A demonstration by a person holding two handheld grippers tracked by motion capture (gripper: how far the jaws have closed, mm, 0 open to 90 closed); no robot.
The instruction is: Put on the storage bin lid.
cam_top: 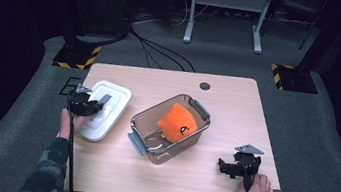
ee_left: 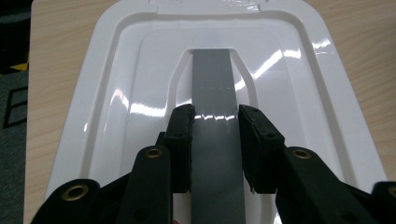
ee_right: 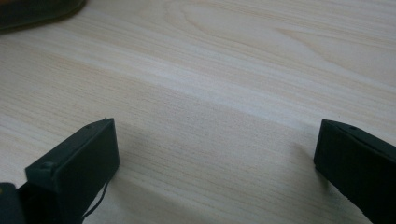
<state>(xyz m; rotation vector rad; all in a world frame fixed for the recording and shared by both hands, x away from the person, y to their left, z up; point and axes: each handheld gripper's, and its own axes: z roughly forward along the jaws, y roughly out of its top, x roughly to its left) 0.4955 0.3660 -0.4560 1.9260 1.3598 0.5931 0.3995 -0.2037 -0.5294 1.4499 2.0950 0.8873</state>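
A white lid [cam_top: 108,112] lies flat at the table's left edge, with a grey handle strip [ee_left: 212,79] along its middle. My left gripper [ee_left: 215,115] is over the lid [ee_left: 116,93], and its jaws press both sides of the strip, shut on it. A clear plastic container [cam_top: 170,152] stands mid-table with an orange plush toy [cam_top: 177,122] inside. My right gripper [cam_top: 224,166] rests low at the front right, to the container's right. Its jaws stand wide apart over bare wood [ee_right: 215,135], holding nothing.
The light wooden table [cam_top: 228,99] has a round cable hole [cam_top: 204,86] near its far edge. The container has grey latches at both ends. A dark corner of something [ee_right: 37,11] sits at the top left of the right gripper view. Cables and stand feet lie on the floor beyond.
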